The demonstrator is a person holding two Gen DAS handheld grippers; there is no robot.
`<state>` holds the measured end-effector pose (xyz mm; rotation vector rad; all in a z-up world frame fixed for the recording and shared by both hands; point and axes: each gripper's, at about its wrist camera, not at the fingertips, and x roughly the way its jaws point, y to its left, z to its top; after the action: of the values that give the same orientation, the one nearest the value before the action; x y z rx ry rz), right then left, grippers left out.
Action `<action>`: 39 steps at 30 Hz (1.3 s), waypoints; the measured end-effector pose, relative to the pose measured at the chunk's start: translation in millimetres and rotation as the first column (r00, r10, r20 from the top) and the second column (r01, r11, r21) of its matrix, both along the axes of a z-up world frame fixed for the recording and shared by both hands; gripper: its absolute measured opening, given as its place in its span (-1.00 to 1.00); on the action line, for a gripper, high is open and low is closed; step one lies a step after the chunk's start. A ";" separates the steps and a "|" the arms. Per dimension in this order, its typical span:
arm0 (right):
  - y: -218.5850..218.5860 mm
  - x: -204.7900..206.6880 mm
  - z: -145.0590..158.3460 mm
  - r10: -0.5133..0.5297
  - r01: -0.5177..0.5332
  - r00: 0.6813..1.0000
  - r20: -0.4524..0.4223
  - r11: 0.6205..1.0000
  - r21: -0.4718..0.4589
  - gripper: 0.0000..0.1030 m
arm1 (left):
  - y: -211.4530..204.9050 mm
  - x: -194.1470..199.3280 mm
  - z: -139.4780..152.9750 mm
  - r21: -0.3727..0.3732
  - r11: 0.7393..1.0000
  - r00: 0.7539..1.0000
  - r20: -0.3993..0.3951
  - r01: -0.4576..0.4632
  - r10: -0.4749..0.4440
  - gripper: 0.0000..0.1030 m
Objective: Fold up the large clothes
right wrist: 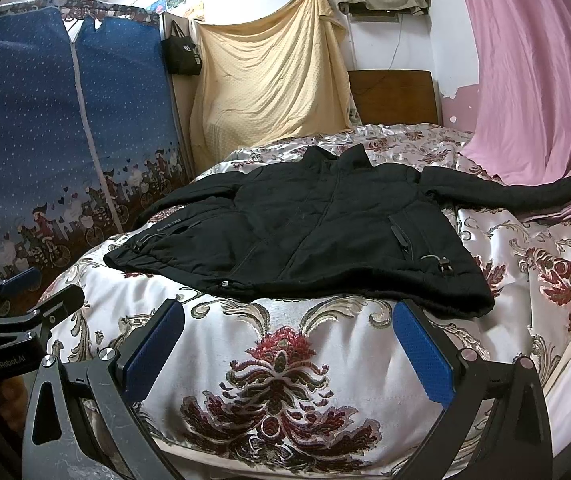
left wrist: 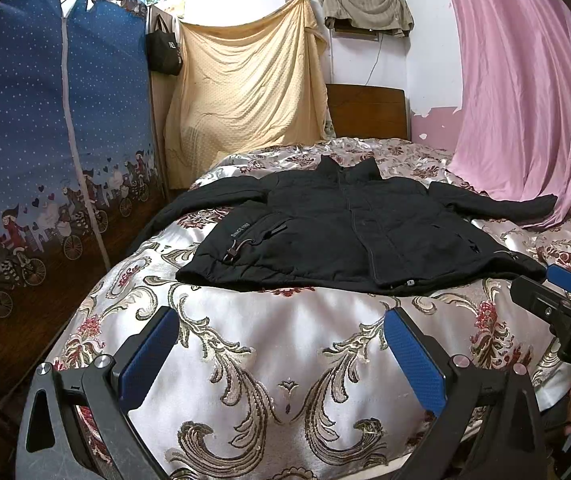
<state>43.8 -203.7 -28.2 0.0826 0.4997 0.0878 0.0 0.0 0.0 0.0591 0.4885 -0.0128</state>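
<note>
A black zip-up jacket (left wrist: 349, 224) lies flat, front up, on the bed with both sleeves spread out to the sides; it also shows in the right wrist view (right wrist: 317, 232). My left gripper (left wrist: 281, 332) is open and empty, held above the bedspread short of the jacket's hem. My right gripper (right wrist: 289, 324) is open and empty, also just short of the hem. The right gripper shows at the right edge of the left wrist view (left wrist: 565, 292), and the left gripper at the left edge of the right wrist view (right wrist: 29, 292).
The bed has a shiny floral bedspread (left wrist: 285, 380) and a wooden headboard (left wrist: 365, 112). A blue fabric wardrobe (left wrist: 45, 140) stands close on the left. A pink curtain (left wrist: 525, 100) hangs on the right, touching the bed. A yellow cloth (left wrist: 245, 92) hangs at the back.
</note>
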 end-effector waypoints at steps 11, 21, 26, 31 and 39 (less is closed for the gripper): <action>-1.5 0.2 -0.4 0.000 0.000 1.000 0.001 1.000 0.002 0.98 | 0.0 -0.1 0.1 0.002 1.000 1.000 -0.002 -0.001 0.001 1.00; -3.0 -0.5 -0.8 0.000 0.000 1.000 0.000 1.000 0.005 0.98 | -0.1 -0.1 0.1 0.003 1.000 1.000 -0.001 0.000 0.000 1.00; -2.3 0.4 -0.3 0.000 0.000 1.000 0.001 1.000 0.005 0.98 | 0.0 -0.1 0.2 0.003 1.000 1.000 -0.001 0.000 0.000 1.00; -3.0 0.2 -0.4 0.000 0.000 1.000 0.001 1.000 0.007 0.98 | 0.3 0.1 0.0 0.001 1.000 1.000 0.000 0.000 0.000 1.00; -2.4 0.0 -0.2 0.000 0.000 1.000 0.000 1.000 0.008 0.98 | 0.3 0.0 0.1 0.003 1.000 1.000 0.000 -0.001 0.001 1.00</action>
<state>43.8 -206.1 -28.4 0.0904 0.4996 0.0897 0.0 0.3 0.1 0.0617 0.4888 -0.0114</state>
